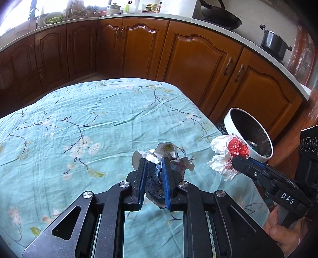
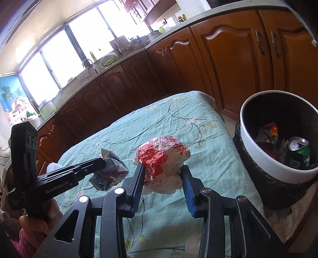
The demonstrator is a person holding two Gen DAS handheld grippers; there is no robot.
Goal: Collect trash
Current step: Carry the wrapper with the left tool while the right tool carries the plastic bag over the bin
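My left gripper (image 1: 154, 161) is shut on a crumpled white printed wrapper (image 1: 165, 150), held above the teal flowered tablecloth (image 1: 79, 119). My right gripper (image 2: 162, 168) is shut on a crumpled red-and-white wrapper (image 2: 162, 156), also lifted off the cloth. In the left wrist view the right gripper (image 1: 236, 156) with its red-and-white wrapper (image 1: 224, 152) hangs at the table's right edge, in front of the white-rimmed trash bin (image 1: 230, 117). In the right wrist view the left gripper (image 2: 103, 161) with its wrapper (image 2: 111, 172) is to the left, and the bin (image 2: 258, 158) stands to the right.
The bin holds a crushed green can (image 2: 300, 150) and coloured paper (image 2: 269, 132). Brown kitchen cabinets (image 1: 178, 55) run behind the table, with a wok (image 1: 220, 17) and a pot (image 1: 275, 42) on the counter. A hand (image 2: 37, 222) holds the left gripper's handle.
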